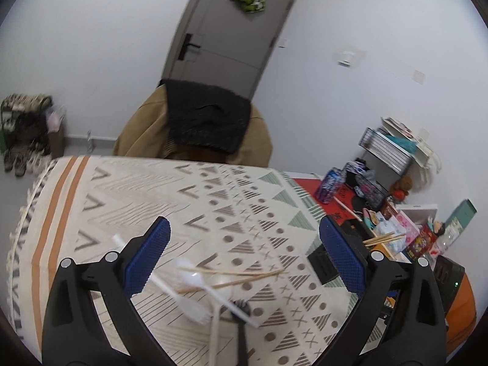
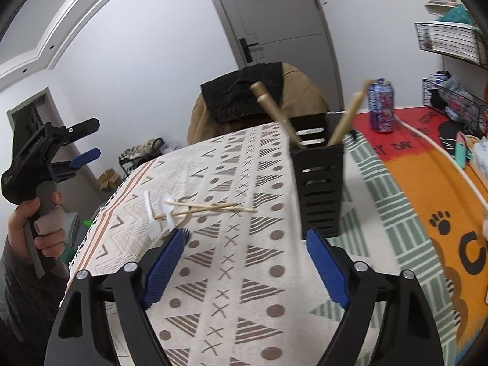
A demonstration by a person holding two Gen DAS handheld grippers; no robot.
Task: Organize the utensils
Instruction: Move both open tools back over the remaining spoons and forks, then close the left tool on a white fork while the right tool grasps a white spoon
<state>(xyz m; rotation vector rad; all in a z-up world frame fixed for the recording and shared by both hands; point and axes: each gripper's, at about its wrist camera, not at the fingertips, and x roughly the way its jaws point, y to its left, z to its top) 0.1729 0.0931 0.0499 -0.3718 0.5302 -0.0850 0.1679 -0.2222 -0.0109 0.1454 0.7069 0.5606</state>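
While both jaws gape empty | left hand-held gripper [image 1: 244,253] just above tangled chopsticks [image 1: 231,276] and plastic spoons [image 1: 195,289] | right hand-held gripper [image 2: 244,248] before black caddy [image 2: 320,183] | I risk snagging several, scattering pile.

The black fork [image 1: 241,320] is cut off by the near edge of the left wrist view, and in the right wrist view only its tines show, the rest hidden behind a blue pad. The heads of the wooden utensils [image 2: 276,113] are hidden inside the black slotted holder [image 2: 320,183]. The white plastic cutlery [image 1: 189,299] near the left gripper is blurred, so the separate pieces cannot be told apart.
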